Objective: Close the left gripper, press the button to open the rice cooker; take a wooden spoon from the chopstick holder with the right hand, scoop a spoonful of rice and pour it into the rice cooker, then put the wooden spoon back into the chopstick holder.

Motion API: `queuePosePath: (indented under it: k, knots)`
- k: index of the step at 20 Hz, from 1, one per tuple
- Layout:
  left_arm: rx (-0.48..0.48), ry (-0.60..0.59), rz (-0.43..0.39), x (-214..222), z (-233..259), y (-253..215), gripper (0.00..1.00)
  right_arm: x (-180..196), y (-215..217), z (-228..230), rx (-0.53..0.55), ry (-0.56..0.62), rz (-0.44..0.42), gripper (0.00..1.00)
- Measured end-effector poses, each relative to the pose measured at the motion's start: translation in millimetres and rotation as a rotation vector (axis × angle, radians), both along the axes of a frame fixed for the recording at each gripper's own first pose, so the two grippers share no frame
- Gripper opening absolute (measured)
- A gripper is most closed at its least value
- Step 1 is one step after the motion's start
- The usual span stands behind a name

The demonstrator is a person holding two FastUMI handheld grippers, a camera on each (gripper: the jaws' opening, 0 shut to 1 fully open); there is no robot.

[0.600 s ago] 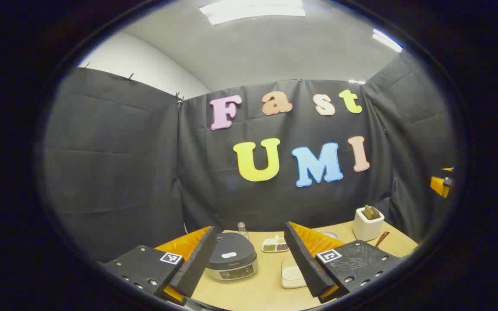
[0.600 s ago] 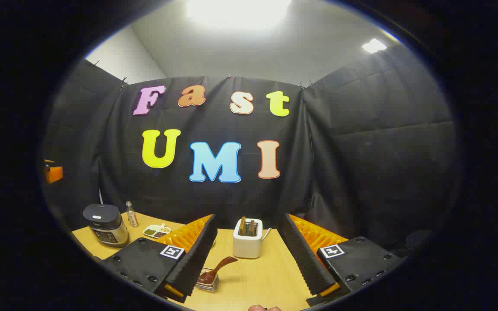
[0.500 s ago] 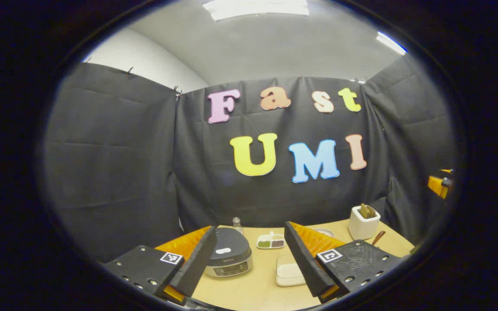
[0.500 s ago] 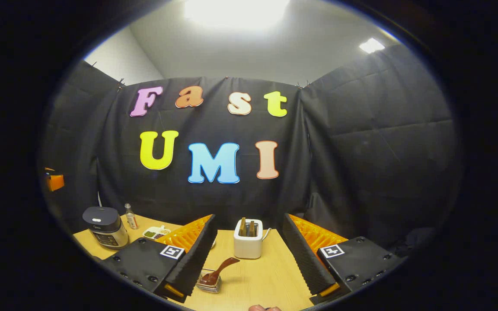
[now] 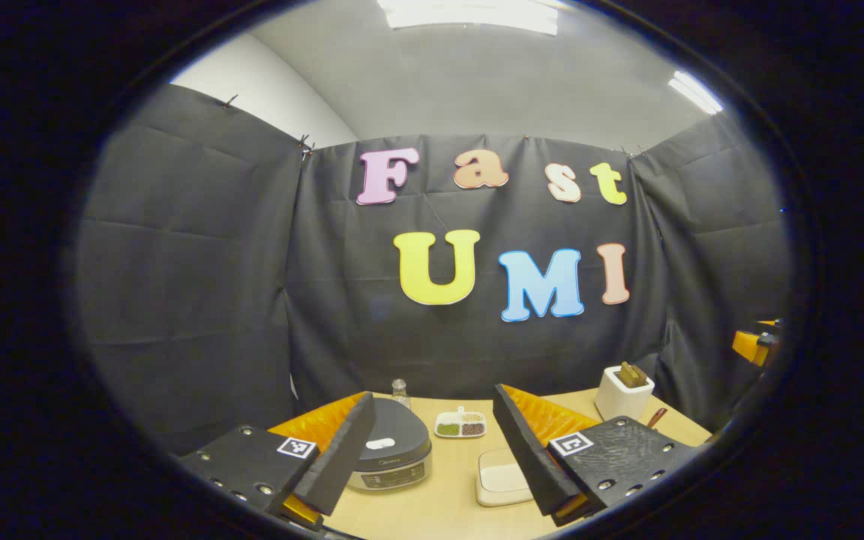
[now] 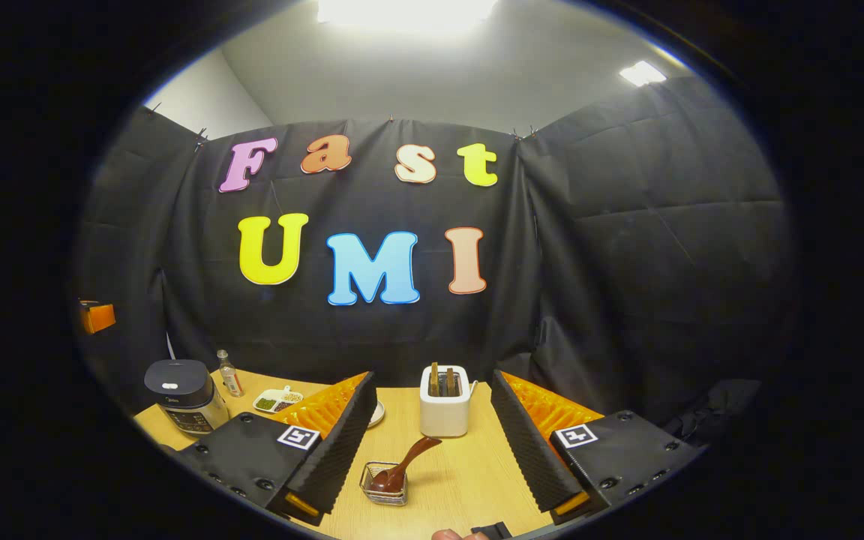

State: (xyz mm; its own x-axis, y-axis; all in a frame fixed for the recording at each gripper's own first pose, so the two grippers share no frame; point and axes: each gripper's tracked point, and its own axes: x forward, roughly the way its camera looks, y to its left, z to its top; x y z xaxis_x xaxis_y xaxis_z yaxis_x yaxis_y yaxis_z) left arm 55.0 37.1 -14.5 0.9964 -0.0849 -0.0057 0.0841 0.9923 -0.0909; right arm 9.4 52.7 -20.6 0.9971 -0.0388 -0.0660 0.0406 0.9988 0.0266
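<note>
The dark-lidded rice cooker (image 5: 391, 450) stands shut on the wooden table, just beyond my left gripper (image 5: 433, 405), which is open and holds nothing. A white tub of rice (image 5: 503, 476) sits to the cooker's right. In the right gripper view the cooker (image 6: 181, 394) is far off to the left. A brown wooden spoon (image 6: 402, 472) leans in a small mesh holder (image 6: 385, 491) on the table between the fingers of my right gripper (image 6: 432, 379). That gripper is open and above the table, touching nothing.
A white box holder (image 6: 445, 394) with wooden sticks stands behind the spoon. A small bottle (image 6: 229, 373) and a divided dish (image 6: 278, 400) of beans sit near the cooker. The black cloth wall closes the table's far side. A fingertip (image 6: 447, 534) shows at the bottom edge.
In the right gripper view the spoon and white box have slid right and slightly up. In the left gripper view the cooker looks a little smaller and farther. Both grippers stay open.
</note>
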Motion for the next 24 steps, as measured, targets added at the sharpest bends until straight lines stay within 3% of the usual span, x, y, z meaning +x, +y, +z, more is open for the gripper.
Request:
queuePosePath:
  k: [5, 6, 7, 8, 9, 11, 12, 19, 22, 23, 24]
  knots:
    - [-0.015, 0.022, -0.026, 15, -11, 5, 0.98, 8, 16, -1, -0.001, 0.008, 0.003, 0.93]
    - [-0.015, 0.025, -0.027, 19, -12, 8, 0.98, 10, 20, -1, 0.001, 0.007, 0.002, 0.98]
    - [-0.013, 0.028, -0.027, 22, -14, 11, 0.98, 11, 23, -2, 0.003, 0.007, 0.001, 0.93]
    - [-0.012, 0.032, -0.025, 27, -15, 15, 0.96, 12, 27, -3, 0.006, 0.010, 0.003, 0.98]
    - [-0.012, 0.038, -0.022, 31, -19, 19, 0.98, 14, 31, -4, 0.007, 0.012, 0.004, 0.93]
    - [-0.019, 0.051, -0.022, 37, -22, 25, 0.98, 17, 36, -7, 0.006, 0.015, 0.005, 0.93]
    - [-0.023, 0.055, -0.023, 41, -23, 29, 0.98, 18, 39, -7, 0.005, 0.015, 0.005, 0.98]
    - [-0.030, 0.102, -0.034, 64, -32, 50, 0.98, 23, 55, -22, 0.007, 0.031, -0.001, 0.98]
    - [-0.021, 0.133, -0.037, 82, -42, 65, 0.72, 23, 57, -26, 0.003, 0.041, -0.011, 0.98]
    - [-0.020, 0.140, -0.034, 87, -44, 70, 0.72, 22, 57, -26, 0.000, 0.041, -0.017, 0.98]
    - [-0.029, 0.149, -0.013, 94, -46, 79, 0.60, 23, 57, -26, -0.003, 0.041, -0.023, 0.98]
